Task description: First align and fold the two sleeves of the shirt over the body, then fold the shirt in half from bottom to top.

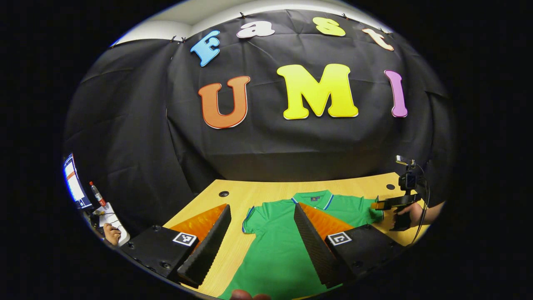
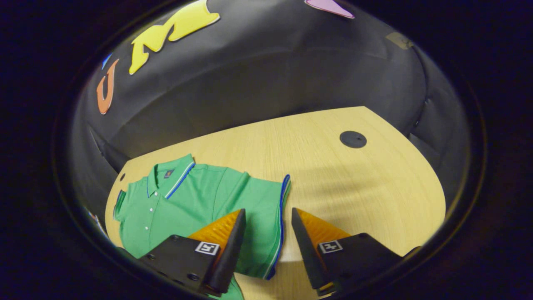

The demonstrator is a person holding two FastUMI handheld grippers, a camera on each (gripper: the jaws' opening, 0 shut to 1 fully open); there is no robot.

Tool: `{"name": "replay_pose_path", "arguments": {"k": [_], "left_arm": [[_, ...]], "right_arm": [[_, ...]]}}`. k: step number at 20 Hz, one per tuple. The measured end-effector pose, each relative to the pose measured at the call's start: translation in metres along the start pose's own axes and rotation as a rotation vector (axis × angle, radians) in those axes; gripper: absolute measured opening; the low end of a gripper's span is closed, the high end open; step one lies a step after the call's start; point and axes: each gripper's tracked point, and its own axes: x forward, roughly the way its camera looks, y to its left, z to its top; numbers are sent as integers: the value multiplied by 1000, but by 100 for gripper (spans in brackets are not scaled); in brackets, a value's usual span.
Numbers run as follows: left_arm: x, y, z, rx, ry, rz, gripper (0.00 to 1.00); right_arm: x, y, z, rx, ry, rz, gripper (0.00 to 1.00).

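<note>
Lying flat on the wooden table (image 2: 333, 175), collar toward the wall, the green polo shirt (image 1: 283, 241) has both sleeves unfolded. The right gripper (image 2: 266, 233) stands with jaws spread, straddling the striped cuff of the right sleeve (image 2: 266, 208), whose edge runs lengthwise between the fingers. The left gripper (image 1: 262, 233), jaws likewise released and empty, hovers over the shirt's left side. Judged nearer: the right.

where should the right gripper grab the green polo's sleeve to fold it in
Grip the blue-trimmed cuff of the green polo shirt, coming from the bare wooden table side. That hem lies flat, between the open jaws of the right gripper.
</note>
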Motion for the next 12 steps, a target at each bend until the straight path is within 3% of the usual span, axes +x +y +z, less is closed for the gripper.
{"name": "replay_pose_path", "arguments": {"k": [3,4,6,12], "left_arm": [[2,0,4,15,-8,0,100],[2,0,5,16,-8,1,100],[0,4,3,11,-4,7,100],[-3,32,-4,-35,10,51,100]], "right_arm": [[1,-2,-1,-86,-2,-38,36],[6,-3,-1,-110,-5,-52,31],[-2,-6,4,-73,-6,-53,5],[-14,4,26,96,-31,18,5]]}}
